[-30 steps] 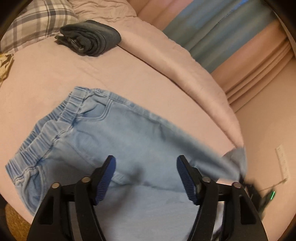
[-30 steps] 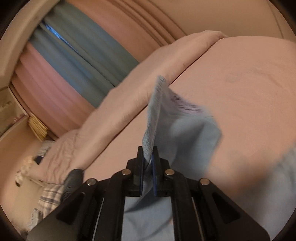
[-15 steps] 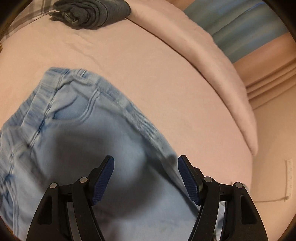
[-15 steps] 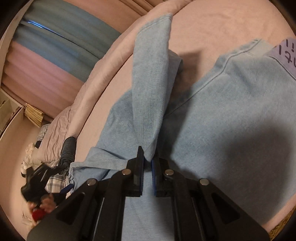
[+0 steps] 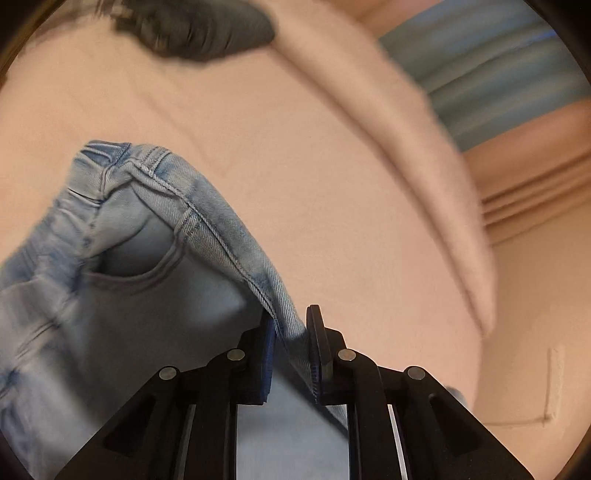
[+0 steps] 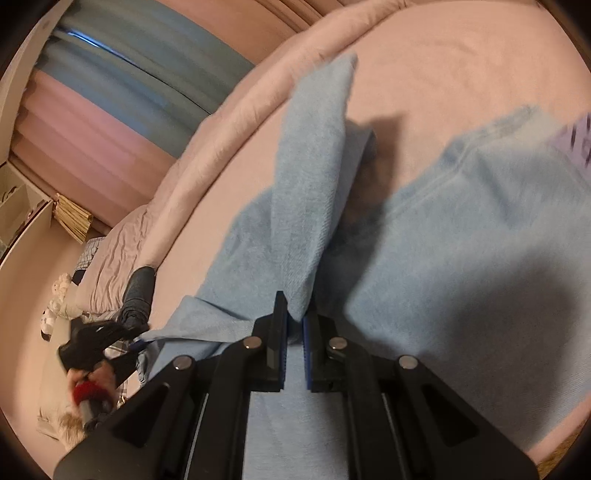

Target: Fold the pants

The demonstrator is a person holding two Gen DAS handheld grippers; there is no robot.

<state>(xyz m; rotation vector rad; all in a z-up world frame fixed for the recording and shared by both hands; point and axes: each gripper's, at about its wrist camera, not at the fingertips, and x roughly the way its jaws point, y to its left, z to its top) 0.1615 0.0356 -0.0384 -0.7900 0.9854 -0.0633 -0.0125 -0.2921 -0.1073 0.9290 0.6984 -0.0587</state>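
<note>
Light blue denim pants [image 5: 122, 295] lie on the pink bed [image 5: 295, 155]. In the left wrist view my left gripper [image 5: 291, 347] is shut on the side seam of the pants, a little below the pocket and waistband. In the right wrist view my right gripper [image 6: 295, 325] is shut on a fold of a pant leg [image 6: 314, 192], which rises from the jaws, while the rest of the pants [image 6: 461, 229] spreads flat to the right. The left gripper also shows in the right wrist view [image 6: 99, 343], at the far end of the pants.
A folded dark garment [image 5: 199, 26] lies at the head of the bed, also in the right wrist view [image 6: 138, 295]. A rolled pink duvet [image 5: 424, 155] runs along the far side. Blue and pink curtains [image 6: 122, 92] hang behind. Plaid pillow and clutter sit at left.
My left gripper has closed from wide open onto the pants' side seam. My right gripper has swung the pant leg down over the pants and keeps hold of it.
</note>
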